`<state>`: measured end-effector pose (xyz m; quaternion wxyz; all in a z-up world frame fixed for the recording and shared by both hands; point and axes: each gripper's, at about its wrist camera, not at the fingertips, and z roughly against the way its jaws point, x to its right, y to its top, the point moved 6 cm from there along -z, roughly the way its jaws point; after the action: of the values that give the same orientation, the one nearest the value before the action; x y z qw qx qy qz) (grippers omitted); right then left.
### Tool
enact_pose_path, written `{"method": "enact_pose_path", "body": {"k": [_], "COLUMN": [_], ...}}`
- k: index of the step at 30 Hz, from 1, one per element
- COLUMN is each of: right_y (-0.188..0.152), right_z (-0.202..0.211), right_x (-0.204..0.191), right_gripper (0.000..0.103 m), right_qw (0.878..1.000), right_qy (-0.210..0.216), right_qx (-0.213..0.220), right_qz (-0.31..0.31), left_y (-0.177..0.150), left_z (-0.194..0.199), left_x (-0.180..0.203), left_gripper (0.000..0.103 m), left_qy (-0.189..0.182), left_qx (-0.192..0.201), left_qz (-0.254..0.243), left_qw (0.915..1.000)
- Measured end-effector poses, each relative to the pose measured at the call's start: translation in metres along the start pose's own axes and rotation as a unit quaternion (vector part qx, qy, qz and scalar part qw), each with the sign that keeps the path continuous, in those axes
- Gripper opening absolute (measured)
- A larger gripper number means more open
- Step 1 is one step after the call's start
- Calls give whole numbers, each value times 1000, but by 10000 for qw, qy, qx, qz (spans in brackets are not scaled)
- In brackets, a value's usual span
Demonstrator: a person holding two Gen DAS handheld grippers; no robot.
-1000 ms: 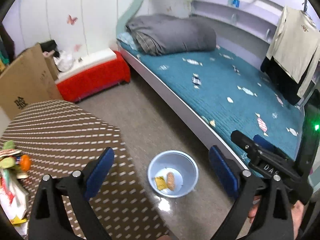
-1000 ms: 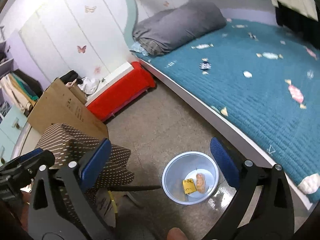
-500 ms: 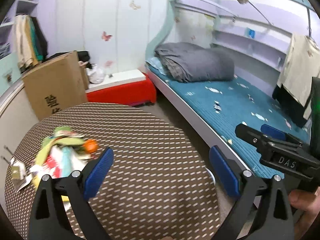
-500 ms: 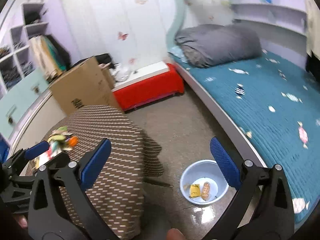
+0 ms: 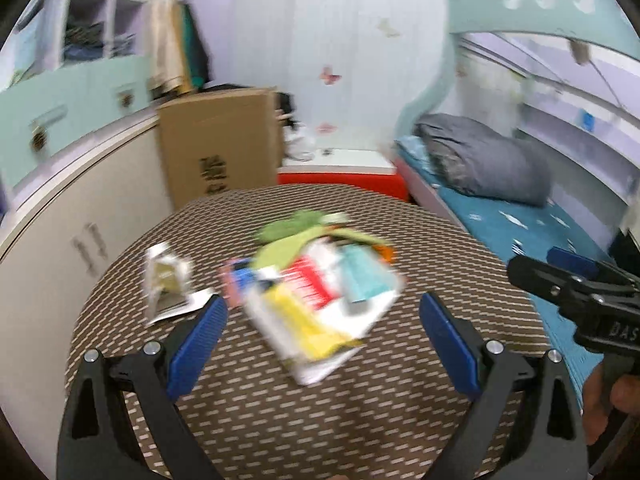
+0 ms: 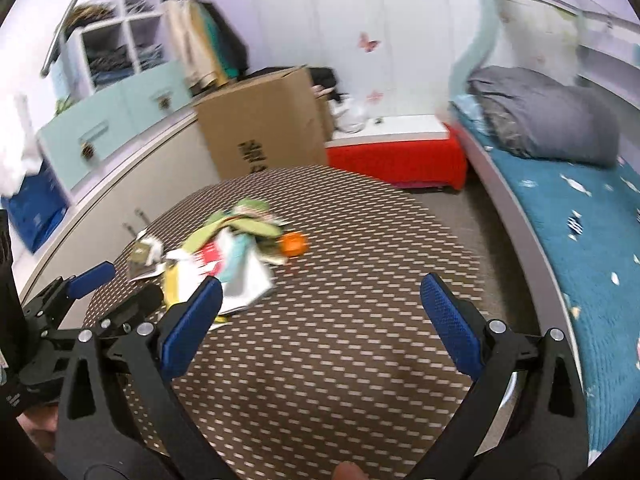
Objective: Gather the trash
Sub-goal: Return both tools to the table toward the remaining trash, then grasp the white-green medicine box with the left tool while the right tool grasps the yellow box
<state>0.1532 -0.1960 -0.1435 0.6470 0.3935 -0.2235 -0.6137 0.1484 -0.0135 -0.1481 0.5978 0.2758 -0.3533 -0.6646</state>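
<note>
Both wide open and empty: left gripper [image 5: 322, 322] just short of the trash pile [image 5: 320, 280], right gripper [image 6: 320, 316] farther back over the round table [image 6: 360, 360]. Beyond, a loose orange piece [image 6: 293, 243] beside the pile. Risk of scattering overlapped wrappers off the edge with a shallow pinch.

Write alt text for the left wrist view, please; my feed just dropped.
Open left tongs hover over a round brown patterned table, framing a blurred heap of wrappers and paper. The right tongs show at the right edge. Behind stand a cardboard box, a red bench and a bed with a grey duvet.
</note>
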Motion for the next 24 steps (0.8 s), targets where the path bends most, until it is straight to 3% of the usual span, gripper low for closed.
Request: {"method": "enact_pose_path", "body": {"k": [8,10,13,18,24], "right_y": [-14,-19,-26,-36,-43], "right_z": [-48,-60,-78,-103,-117], "right_x": [-85,-105,-125,-139,-138], "right_gripper": [95,80,68,54,51], "right_qw": [9945,9910,9869,9826,9812], "right_qy": [620,788,905,894,822], "right_qx": [-441,-609,-799,-1081,-1247], "right_qz": [721,897,1071,1217,1223], "left_y": [-21,-23,-25,-12,8], "left_z": [-7,-12,-20,-36,-81], "left_x": [-95,-117,-137,-144,-144], "left_gripper": [94,94,94,94,94], "left_qy": [882,1044,1156,1132,1143], "left_qx": [-183,-249,-321,-334,-619], "left_qz": [620,747,857,843,767], "left_qw": [9940,9914,9891,9894,9885]}}
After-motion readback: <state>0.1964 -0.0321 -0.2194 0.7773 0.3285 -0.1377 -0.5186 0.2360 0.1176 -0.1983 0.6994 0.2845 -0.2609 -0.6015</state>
